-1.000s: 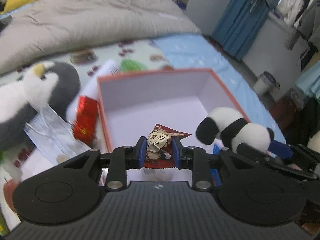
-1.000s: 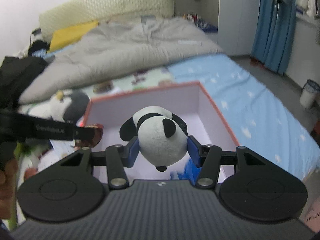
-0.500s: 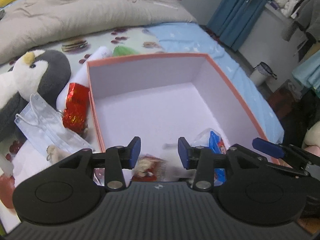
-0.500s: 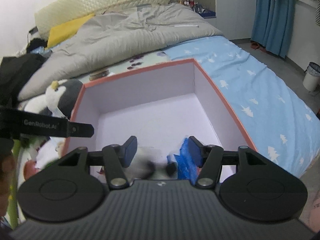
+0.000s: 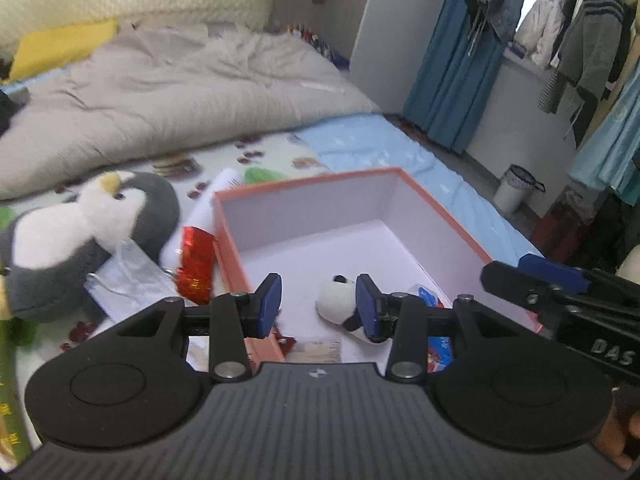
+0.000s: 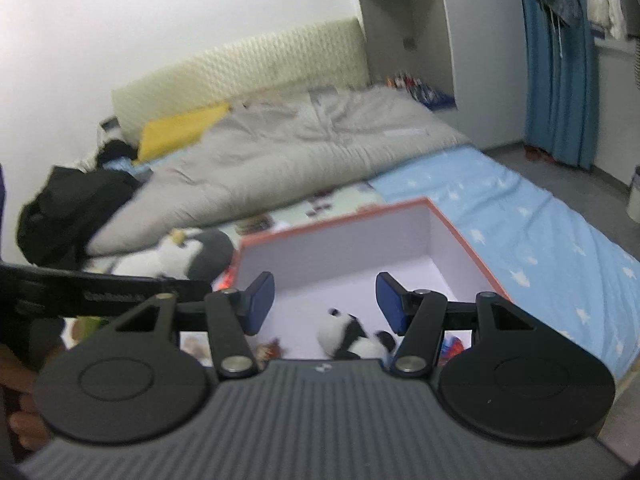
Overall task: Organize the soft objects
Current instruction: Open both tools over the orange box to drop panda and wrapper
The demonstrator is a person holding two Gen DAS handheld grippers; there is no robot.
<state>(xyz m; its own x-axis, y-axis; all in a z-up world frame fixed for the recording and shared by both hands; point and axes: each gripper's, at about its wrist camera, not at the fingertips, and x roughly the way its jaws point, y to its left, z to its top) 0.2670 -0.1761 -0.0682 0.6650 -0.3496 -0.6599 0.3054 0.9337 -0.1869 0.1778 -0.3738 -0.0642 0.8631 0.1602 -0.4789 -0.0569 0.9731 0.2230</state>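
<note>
Inside one box (image 5: 436,216) — one panda (image 5: 336,302); one penguin (image 5: 80,232) outside.

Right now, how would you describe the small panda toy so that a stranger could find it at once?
Look at the open box with the orange rim on the bed. The panda toy lies on its white floor near the front, beside snack packets. It is the only plush thing inside; the bigger penguin sits outside.

**Materials and surface finish**

The box (image 5: 440,216) is showing matt card walls, white inside with an orange rim. The panda toy (image 6: 348,338) and the penguin toy (image 5: 80,236) are presenting soft, fuzzy plush. The red packet (image 5: 196,264) is reflecting light as glossy foil. The grey duvet (image 6: 300,152) is lying as matt, creased cloth. The left gripper (image 5: 318,302) is displaying matt black plastic with smooth blue pads.
</note>
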